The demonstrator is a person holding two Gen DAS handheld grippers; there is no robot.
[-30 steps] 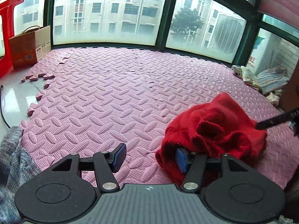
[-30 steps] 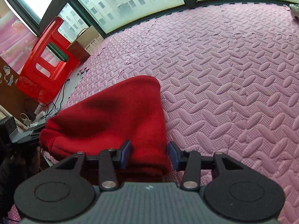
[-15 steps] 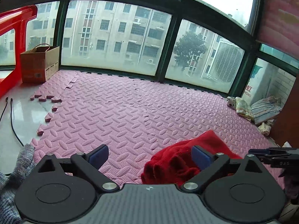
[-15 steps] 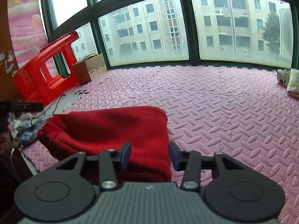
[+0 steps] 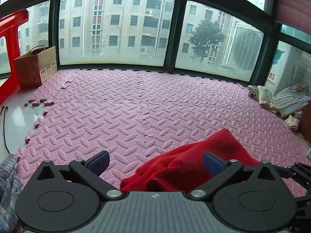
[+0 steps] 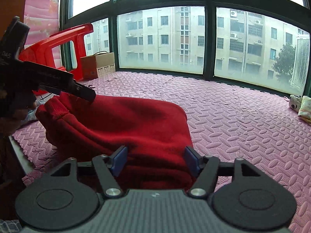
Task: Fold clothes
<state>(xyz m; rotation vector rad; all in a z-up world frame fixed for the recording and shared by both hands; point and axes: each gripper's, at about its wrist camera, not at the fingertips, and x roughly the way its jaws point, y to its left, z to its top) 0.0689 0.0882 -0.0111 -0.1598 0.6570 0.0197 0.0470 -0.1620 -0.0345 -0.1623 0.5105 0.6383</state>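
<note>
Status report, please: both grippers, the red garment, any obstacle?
Left gripper wide open, nothing gripped. Right gripper opening, red garment between its jaws, pads off it. Garment bunched on pink mat. Nothing in the way.

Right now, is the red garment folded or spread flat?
Folded: the red garment lies doubled over on the pink mat, stacked layers showing at its near edge.

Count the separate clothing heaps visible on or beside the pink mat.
3. A red garment at the near edge of the mat; a pale striped pile in the far right corner; grey knit fabric off the near left edge. More may lie outside view.
</note>
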